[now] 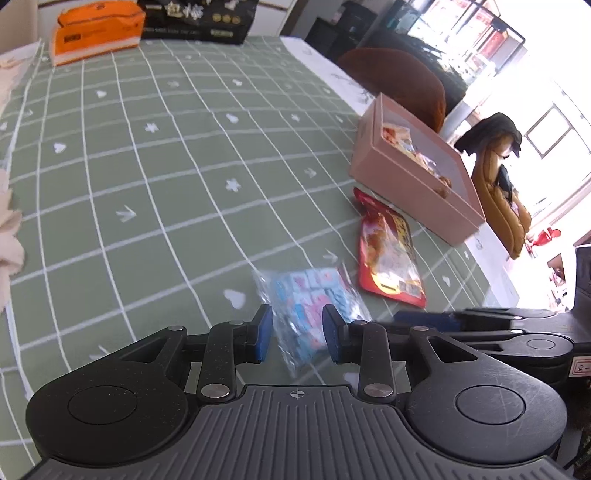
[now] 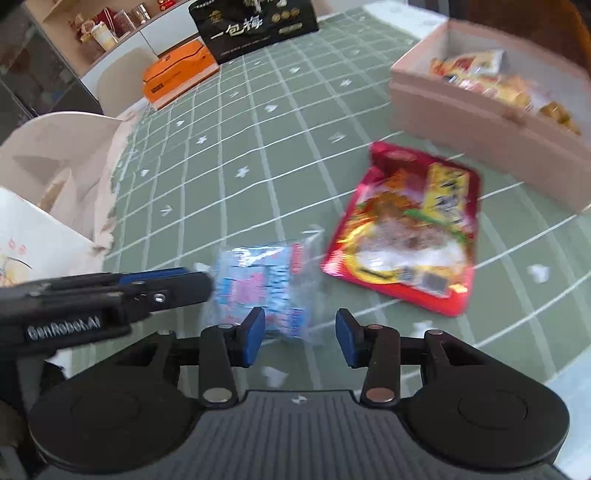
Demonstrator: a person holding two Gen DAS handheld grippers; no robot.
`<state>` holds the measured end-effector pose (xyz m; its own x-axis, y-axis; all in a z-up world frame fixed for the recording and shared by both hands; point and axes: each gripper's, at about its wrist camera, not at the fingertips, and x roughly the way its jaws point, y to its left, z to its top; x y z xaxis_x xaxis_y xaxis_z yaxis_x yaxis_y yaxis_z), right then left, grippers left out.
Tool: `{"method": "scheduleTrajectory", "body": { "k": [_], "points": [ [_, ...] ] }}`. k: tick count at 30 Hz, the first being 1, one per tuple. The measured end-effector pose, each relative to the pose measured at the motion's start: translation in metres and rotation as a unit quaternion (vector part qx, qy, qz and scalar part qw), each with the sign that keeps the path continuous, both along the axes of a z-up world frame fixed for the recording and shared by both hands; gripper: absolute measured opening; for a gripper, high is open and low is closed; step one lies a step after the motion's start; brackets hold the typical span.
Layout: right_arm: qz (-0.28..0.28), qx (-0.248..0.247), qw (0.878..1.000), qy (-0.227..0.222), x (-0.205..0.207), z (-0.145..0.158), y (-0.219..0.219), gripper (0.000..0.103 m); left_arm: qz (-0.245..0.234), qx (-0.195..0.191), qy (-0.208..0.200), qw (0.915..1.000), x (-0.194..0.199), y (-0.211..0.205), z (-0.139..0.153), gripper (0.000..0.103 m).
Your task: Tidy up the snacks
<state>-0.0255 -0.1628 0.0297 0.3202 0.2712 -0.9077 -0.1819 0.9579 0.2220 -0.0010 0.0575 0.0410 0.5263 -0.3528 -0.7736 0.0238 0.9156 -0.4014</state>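
A clear bag of blue and pink candies [image 1: 314, 295] [image 2: 266, 284] lies on the green checked tablecloth [image 1: 166, 166]. My left gripper [image 1: 297, 332] hovers over the bag's near corner. It is open, and the bag shows in the gap and runs under the right fingertip. My right gripper [image 2: 301, 334] is open over the bag's other near edge, its pads clear of it. Each gripper shows side-on in the other view: the right gripper [image 1: 400, 316], the left gripper [image 2: 207, 282]. A red snack pouch [image 1: 388, 254] [image 2: 406, 229] lies flat beside the bag. Behind it stands a pink box [image 1: 406, 188] [image 2: 461, 118] with several snack packs inside.
An orange box [image 1: 96, 33] [image 2: 177, 74] and a black printed box [image 1: 199, 18] [image 2: 255, 26] stand at the table's far end. A brown chair back [image 1: 399, 81] rises behind the pink box. White chairs [image 2: 55, 147] stand along the left edge.
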Motion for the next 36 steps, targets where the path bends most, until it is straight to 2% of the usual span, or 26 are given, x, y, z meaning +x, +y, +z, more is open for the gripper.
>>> {"method": "scheduleTrajectory", "body": {
  "k": [4,8,11,14,17,18,20,23,26,29,32,34,36],
  "points": [
    [-0.01,-0.032,0.999,-0.03,-0.011,0.01,-0.019,0.049,-0.021,0.009,-0.002,0.9997,0.006,-0.017,0.002,0.034],
    [-0.041,-0.075,0.995,-0.057,-0.019,0.014,-0.044,0.051,-0.014,0.027,-0.013,0.9994,0.017,-0.03,0.002,0.034],
    [-0.067,-0.083,0.993,-0.054,-0.021,0.009,-0.06,0.051,-0.017,0.045,0.0,0.9988,0.021,-0.039,-0.004,0.034],
    [-0.086,-0.08,0.992,-0.047,-0.023,0.001,-0.073,0.051,-0.037,0.056,-0.005,0.9977,0.014,-0.049,-0.005,0.034],
    [-0.094,-0.082,0.991,-0.047,-0.027,-0.007,-0.083,0.053,-0.068,0.042,0.001,0.9968,0.007,-0.056,-0.004,0.034],
    [-0.094,-0.084,0.991,-0.051,-0.028,-0.008,-0.084,0.06,-0.08,0.037,0.001,0.9961,0.004,-0.058,-0.003,0.034],
    [-0.09,-0.09,0.99,-0.057,-0.031,-0.01,-0.085,0.06,-0.096,0.03,-0.013,0.9948,-0.001,-0.06,0.0,0.034],
    [-0.081,-0.096,0.99,-0.063,-0.033,-0.012,-0.083,0.063,-0.08,0.033,-0.06,0.9945,-0.003,-0.052,0.009,0.034],
    [-0.082,-0.099,0.989,-0.072,-0.037,-0.012,-0.082,0.067,-0.042,0.031,-0.081,0.9953,0.009,-0.031,0.012,0.034],
    [-0.083,-0.112,0.988,-0.071,-0.037,-0.012,-0.079,0.07,-0.009,0.038,-0.078,0.9962,0.028,-0.012,0.008,0.034],
    [-0.09,-0.116,0.987,-0.069,-0.04,-0.012,-0.081,0.072,-0.005,0.018,-0.063,0.9979,0.048,-0.004,0.0,0.034],
    [-0.096,-0.115,0.986,-0.071,-0.043,-0.011,-0.083,0.075,-0.025,-0.003,-0.051,0.9984,0.061,-0.006,-0.006,0.034],
    [-0.098,-0.116,0.986,-0.072,-0.045,-0.012,-0.084,0.078,-0.054,-0.001,-0.04,0.9977,0.071,-0.016,-0.01,0.034]
  ]
}}
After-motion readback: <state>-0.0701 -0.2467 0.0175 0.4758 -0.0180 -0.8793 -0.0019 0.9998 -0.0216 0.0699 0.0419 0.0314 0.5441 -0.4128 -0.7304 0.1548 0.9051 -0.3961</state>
